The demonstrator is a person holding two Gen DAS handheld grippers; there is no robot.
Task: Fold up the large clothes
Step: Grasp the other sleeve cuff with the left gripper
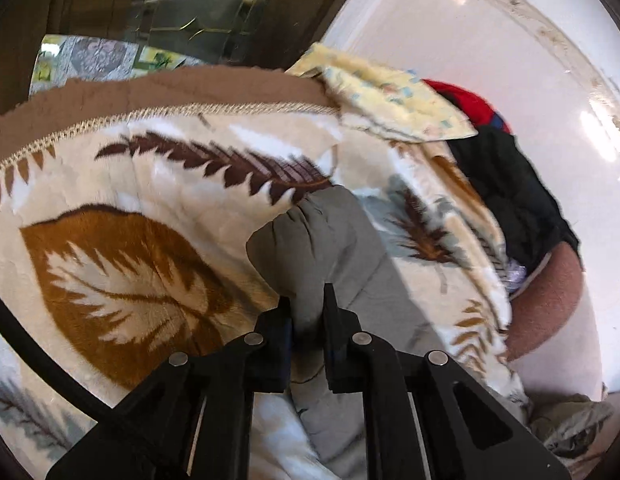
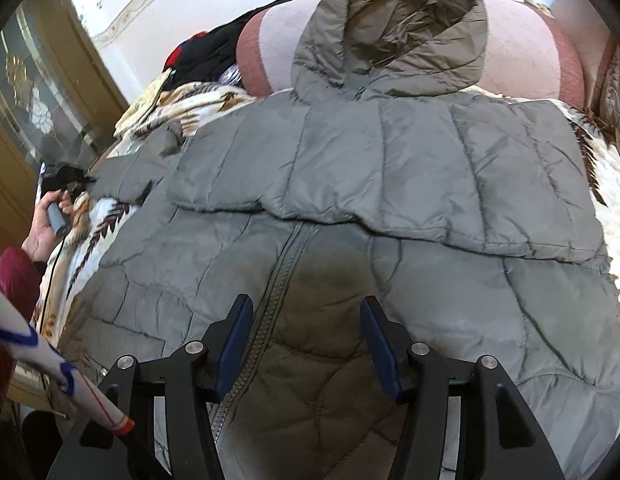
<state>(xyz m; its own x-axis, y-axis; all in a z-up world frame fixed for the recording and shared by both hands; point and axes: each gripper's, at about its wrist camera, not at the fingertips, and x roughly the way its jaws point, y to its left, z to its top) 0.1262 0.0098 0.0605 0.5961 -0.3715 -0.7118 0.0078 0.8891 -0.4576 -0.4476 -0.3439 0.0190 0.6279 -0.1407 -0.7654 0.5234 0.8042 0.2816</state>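
Observation:
A grey quilted hooded jacket (image 2: 390, 168) lies front-up on a leaf-patterned blanket (image 1: 121, 264), hood (image 2: 390, 28) at the far end. One sleeve is folded across the chest. My left gripper (image 1: 307, 308) is shut on the bunched cuff of the other sleeve (image 1: 318, 240). The right wrist view shows that gripper (image 2: 83, 180) at the far left, held by a hand (image 2: 43, 236). My right gripper (image 2: 305, 316) hovers open over the jacket's lower front, beside the zip (image 2: 281, 280), with nothing pinched between its blue pads.
A pink pillow (image 2: 518, 52) lies under the hood. Black and red clothes (image 1: 506, 168) and a yellow cloth (image 1: 394, 100) are piled by the white wall (image 1: 490, 20). A wooden glass-panelled door (image 2: 37, 92) stands at the left. A white rod (image 2: 49, 356) crosses the lower left corner.

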